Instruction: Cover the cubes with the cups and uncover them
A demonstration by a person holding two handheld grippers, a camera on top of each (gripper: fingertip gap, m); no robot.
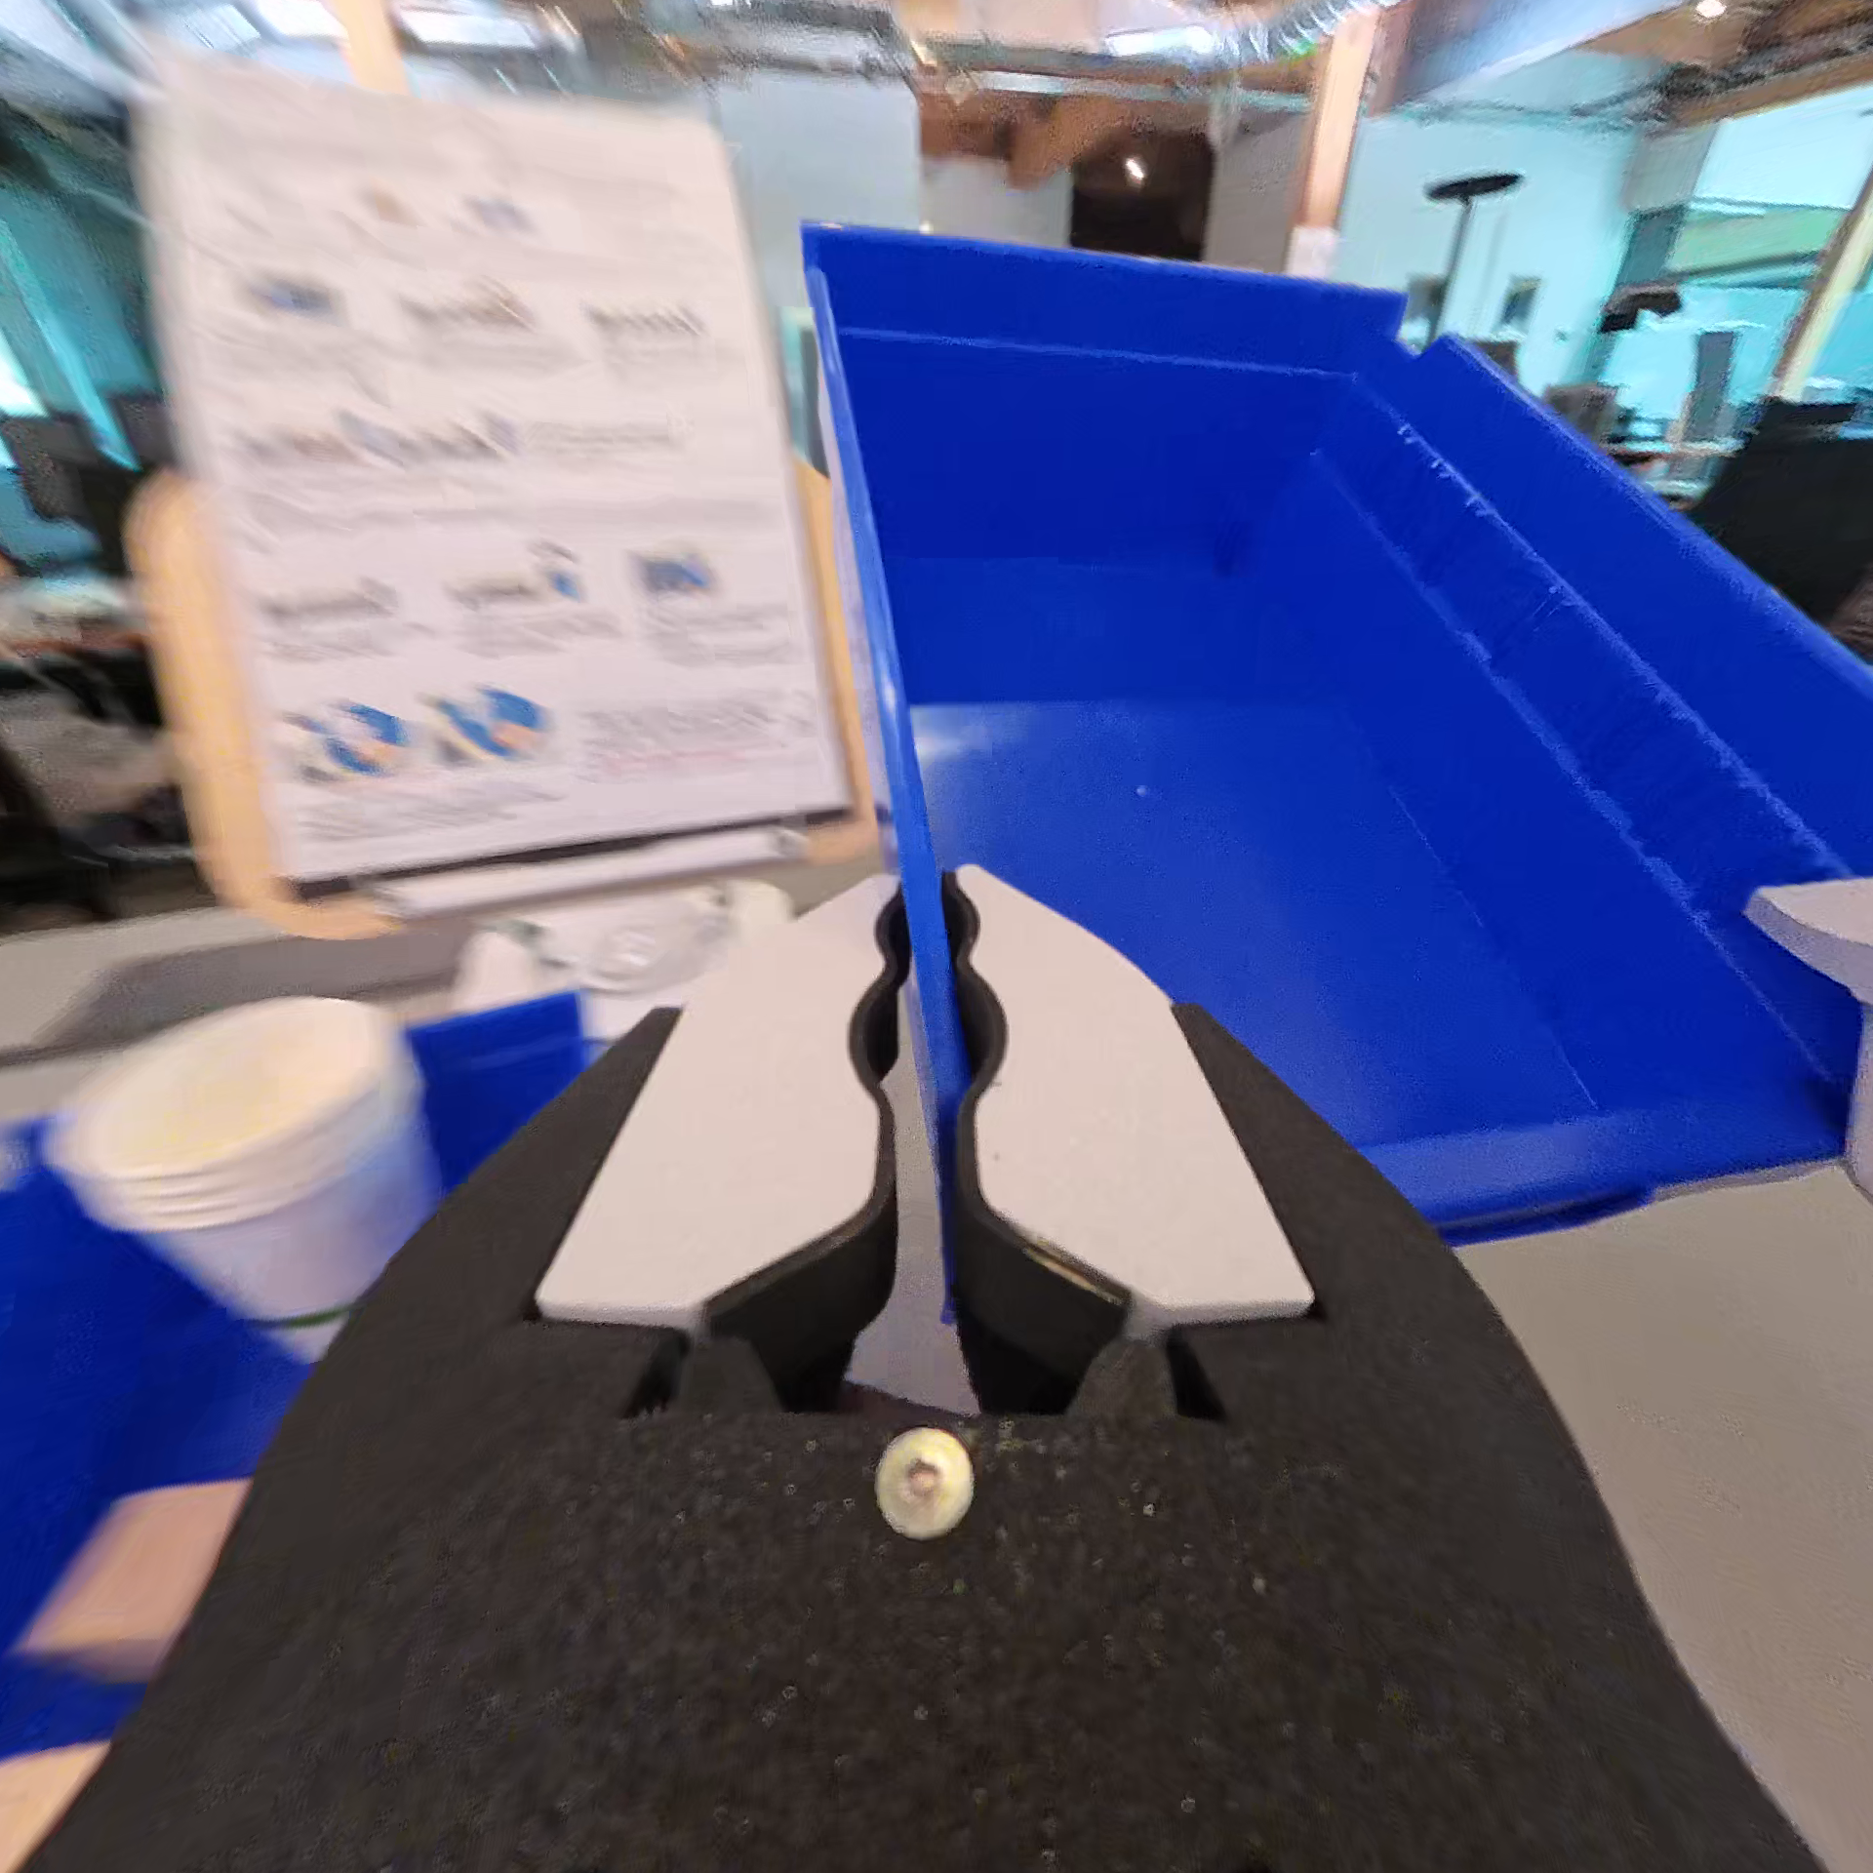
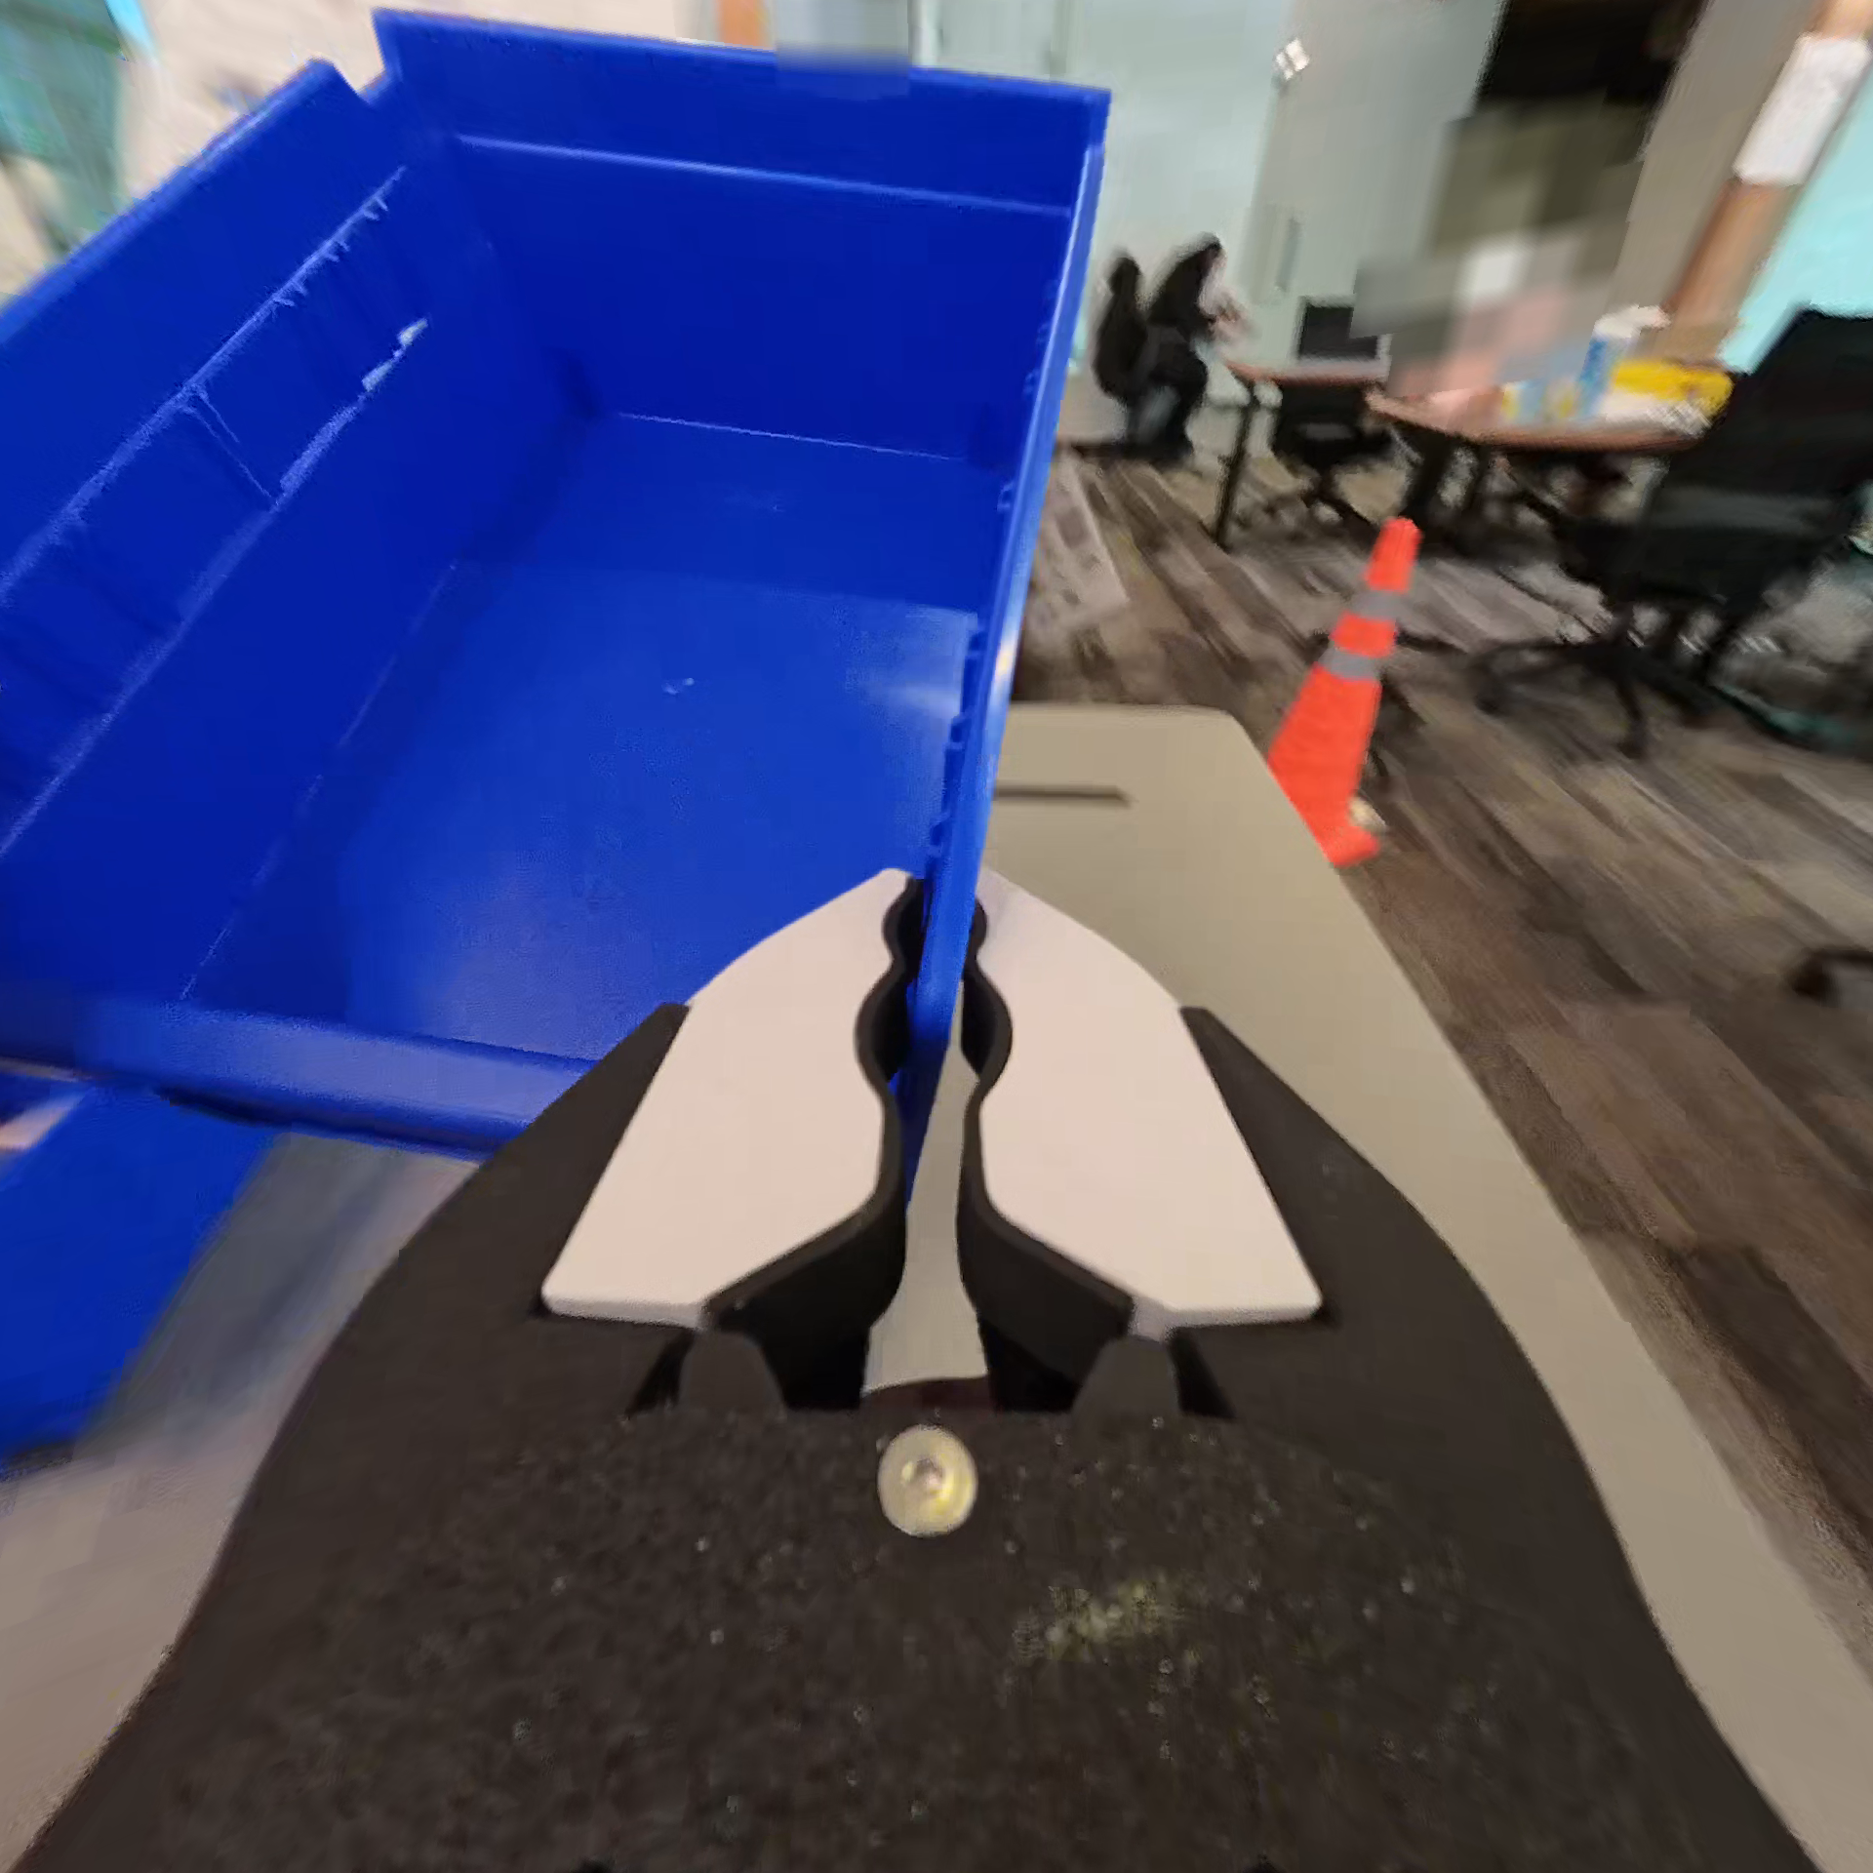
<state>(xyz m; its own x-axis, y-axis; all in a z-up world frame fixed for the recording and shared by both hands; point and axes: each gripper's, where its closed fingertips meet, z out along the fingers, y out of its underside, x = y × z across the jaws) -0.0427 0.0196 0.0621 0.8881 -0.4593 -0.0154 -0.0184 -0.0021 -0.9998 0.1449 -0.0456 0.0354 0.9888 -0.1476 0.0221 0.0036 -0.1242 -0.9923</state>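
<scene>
Left gripper [image 1: 927, 917] pinches the bin's [image 1: 1267, 811] left wall — right gripper [image 2: 943, 917] clamps its right wall. Cups [image 1: 253, 1145] stand left of the bin.

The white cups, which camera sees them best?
The left wrist view. The stack of white cups stands at lower left, blurred, beside the blue bin that the left gripper pinches. The right wrist view shows no cups, only the bin and the right gripper.

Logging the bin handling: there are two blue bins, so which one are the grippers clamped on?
The empty blue bin, tilted above the table. The left gripper and right gripper each pinch a side wall. The other bin holds the white cups.
</scene>
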